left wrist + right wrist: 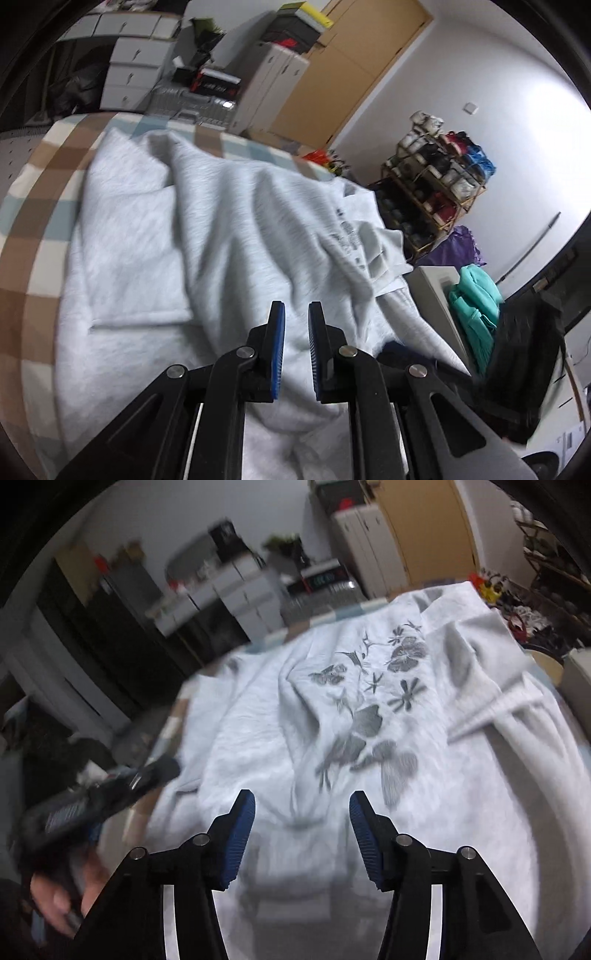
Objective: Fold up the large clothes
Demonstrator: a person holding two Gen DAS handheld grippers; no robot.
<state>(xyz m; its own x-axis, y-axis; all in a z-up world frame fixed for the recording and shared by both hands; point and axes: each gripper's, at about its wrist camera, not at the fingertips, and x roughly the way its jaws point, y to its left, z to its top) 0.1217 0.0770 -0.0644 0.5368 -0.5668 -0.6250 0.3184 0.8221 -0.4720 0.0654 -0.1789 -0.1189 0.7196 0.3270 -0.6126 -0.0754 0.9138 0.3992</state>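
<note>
Left gripper (pixel 296 308) angled down over one grey sweatshirt (pixel 236 221), jaws nearly closed — nothing between, right gripper (pixel 302 798) angled down, jaws apart — empty, two grippers

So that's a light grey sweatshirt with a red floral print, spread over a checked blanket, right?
Not quite: the print is dark grey, not red, as the right wrist view shows. The rest holds: a light grey sweatshirt spread over a checked blanket.
</note>
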